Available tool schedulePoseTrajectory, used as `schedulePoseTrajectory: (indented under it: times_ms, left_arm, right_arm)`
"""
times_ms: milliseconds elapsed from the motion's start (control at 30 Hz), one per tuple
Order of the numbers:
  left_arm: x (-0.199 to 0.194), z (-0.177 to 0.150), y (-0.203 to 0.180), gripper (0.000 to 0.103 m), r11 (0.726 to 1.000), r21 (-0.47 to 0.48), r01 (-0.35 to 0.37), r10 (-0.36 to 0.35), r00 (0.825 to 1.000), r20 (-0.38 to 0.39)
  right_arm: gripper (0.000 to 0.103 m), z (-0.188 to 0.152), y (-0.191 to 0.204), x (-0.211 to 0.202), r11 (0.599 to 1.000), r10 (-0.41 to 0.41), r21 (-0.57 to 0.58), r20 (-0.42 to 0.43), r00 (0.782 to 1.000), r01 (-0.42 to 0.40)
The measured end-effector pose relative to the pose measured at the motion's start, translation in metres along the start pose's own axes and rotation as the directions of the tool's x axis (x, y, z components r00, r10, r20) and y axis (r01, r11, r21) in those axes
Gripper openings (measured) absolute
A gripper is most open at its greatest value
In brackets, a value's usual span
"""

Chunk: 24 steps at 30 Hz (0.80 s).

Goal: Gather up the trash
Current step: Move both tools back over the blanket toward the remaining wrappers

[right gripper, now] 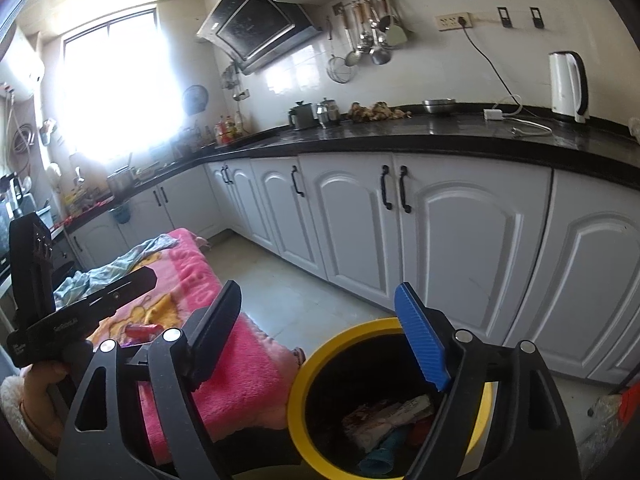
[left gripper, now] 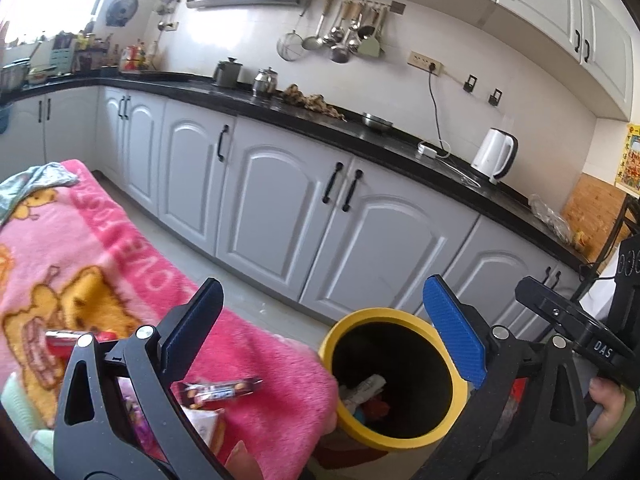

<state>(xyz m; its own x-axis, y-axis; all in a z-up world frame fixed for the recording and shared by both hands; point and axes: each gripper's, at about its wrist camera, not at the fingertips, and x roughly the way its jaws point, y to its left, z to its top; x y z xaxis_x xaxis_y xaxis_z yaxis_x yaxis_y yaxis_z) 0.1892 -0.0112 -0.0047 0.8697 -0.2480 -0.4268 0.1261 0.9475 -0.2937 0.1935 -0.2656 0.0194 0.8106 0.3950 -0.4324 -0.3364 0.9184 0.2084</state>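
Both jaws are held spread and empty above the upright yellow bin [left gripper: 394, 376], while a snack wrapper [left gripper: 218, 390] is laid lengthwise left-to-right on the pink blanket [left gripper: 120, 248].

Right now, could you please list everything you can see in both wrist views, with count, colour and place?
Bin: one, yellow rim, black inside, on the floor beside the blanket; wrappers lie in it.
Blanket: one, pink with yellow cartoon figures, left of the bin.
Snack bar wrapper: one, dark, on the blanket near the bin.
Red wrapper: one, on the blanket, farther back.
Grey-blue cloth: one, at the blanket's far end.
Kettle: one, white, on the black counter.
Metal bowl: one, on the counter.
Metal pots: two, on the counter.
Utensils: several, metal, hanging on the wall rail.
Cabinets: white, under the counter.
Left gripper: open, empty, above the bin's edge.
Right gripper: open, empty, over the bin.
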Motion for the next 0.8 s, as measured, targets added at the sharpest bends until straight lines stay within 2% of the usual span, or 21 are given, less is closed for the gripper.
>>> schedulePoseTrajectory:
  times_ms: [800]
  left_arm:
    - [-0.066, -0.004, 0.077, 0.092, 0.986, -0.096, -0.137, 0.143, 0.988, 0.058]
  right_arm:
    - [0.083, -0.02, 0.1, 0.006, 0.969, 0.136, -0.197, -0.072, 0.988, -0.147]
